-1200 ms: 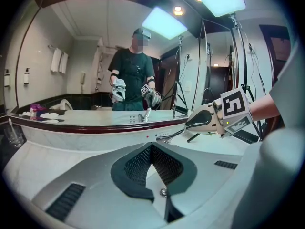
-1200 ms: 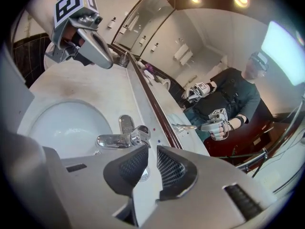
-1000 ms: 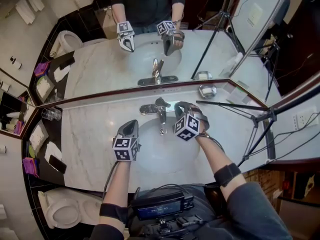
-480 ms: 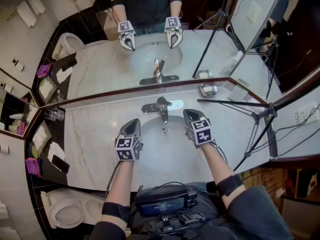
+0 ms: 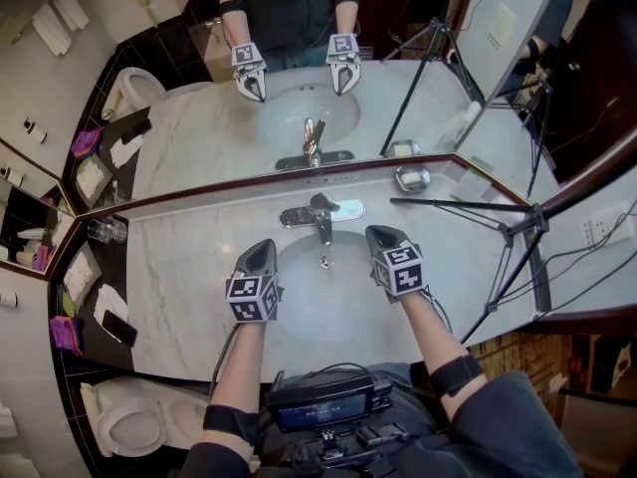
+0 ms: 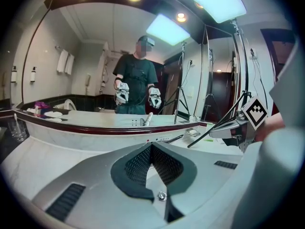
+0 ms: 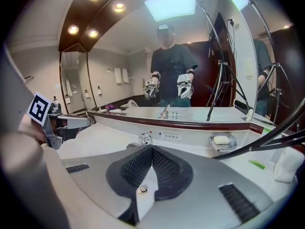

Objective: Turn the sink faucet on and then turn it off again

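Two shut claws are held over the white oval sink basin (image 5: 328, 302), one on each side of the chrome single-lever faucet (image 5: 320, 217), which is mounted on the basin's back rim just under the mirror. The jaws of the left gripper (image 5: 261, 247) are pressed together on nothing, and those of the right gripper (image 5: 378, 235) likewise; the faucet is touched by neither.

The largest risk is judged to lie in the lever being pushed rather than gripped. With the jaws closed, a tip could slide off the smooth chrome, the lever could be thrown too far, and water could be splashed over counter and grippers. A lesser risk is a misread state: no stream can be made out at the spout, yet so thin a thing may simply not show, so the tap could be left running or be opened when it should be closed.

Around the basin are found the wide wall mirror (image 5: 199, 137), the pale marble counter (image 5: 189, 277), a black tripod (image 5: 468, 213) with one leg laid across the counter to the right of the faucet, a metal soap dish (image 5: 412, 178) holding a white bar, and a clear glass tumbler (image 5: 100, 229) far to the left. Nothing is set between either claw and the lever; only the tripod leg lies near the right gripper's side.
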A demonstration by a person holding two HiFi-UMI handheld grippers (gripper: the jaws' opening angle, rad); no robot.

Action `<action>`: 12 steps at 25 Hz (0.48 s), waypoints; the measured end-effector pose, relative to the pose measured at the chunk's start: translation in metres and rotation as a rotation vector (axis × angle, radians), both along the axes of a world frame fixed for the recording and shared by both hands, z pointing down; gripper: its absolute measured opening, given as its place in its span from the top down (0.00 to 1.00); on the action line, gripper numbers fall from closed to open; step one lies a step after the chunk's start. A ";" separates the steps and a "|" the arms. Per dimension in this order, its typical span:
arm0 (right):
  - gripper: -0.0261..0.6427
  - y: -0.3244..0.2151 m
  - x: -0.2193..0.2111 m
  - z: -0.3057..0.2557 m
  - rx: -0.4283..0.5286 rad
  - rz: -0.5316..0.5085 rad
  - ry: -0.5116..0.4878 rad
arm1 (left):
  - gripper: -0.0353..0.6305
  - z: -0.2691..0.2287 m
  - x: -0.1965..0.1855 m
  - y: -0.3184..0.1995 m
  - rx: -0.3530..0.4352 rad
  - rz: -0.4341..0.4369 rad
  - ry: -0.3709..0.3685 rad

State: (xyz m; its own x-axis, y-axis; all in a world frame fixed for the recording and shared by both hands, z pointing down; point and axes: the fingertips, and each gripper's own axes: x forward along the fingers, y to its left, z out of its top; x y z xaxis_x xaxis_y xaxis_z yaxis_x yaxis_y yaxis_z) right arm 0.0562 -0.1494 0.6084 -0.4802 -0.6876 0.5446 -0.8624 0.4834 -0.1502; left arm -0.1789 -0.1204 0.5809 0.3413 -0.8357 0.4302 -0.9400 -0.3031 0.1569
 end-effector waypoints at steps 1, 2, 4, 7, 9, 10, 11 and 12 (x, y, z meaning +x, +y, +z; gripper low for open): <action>0.93 0.000 0.000 0.001 -0.003 -0.003 0.000 | 0.95 -0.001 0.000 0.000 0.005 -0.002 0.005; 0.93 0.001 0.000 0.002 -0.005 -0.005 0.001 | 0.95 -0.002 0.000 -0.001 0.012 0.000 0.006; 0.93 0.001 0.000 0.003 -0.010 -0.007 0.003 | 0.95 -0.003 0.001 -0.003 0.023 0.010 -0.009; 0.93 0.000 0.000 0.006 -0.012 -0.007 0.004 | 0.95 -0.004 0.005 -0.008 0.034 0.029 -0.046; 0.93 -0.001 0.000 0.006 -0.012 -0.007 0.004 | 0.95 -0.003 0.011 -0.012 0.038 0.054 -0.071; 0.93 -0.001 0.000 0.007 -0.011 -0.007 0.004 | 0.90 -0.003 0.015 -0.014 0.042 0.072 -0.083; 0.93 -0.001 0.001 0.007 -0.011 -0.007 0.005 | 0.87 -0.003 0.020 -0.017 0.048 0.094 -0.096; 0.93 -0.002 0.001 0.008 -0.012 -0.006 0.005 | 0.84 -0.004 0.026 -0.020 0.055 0.117 -0.111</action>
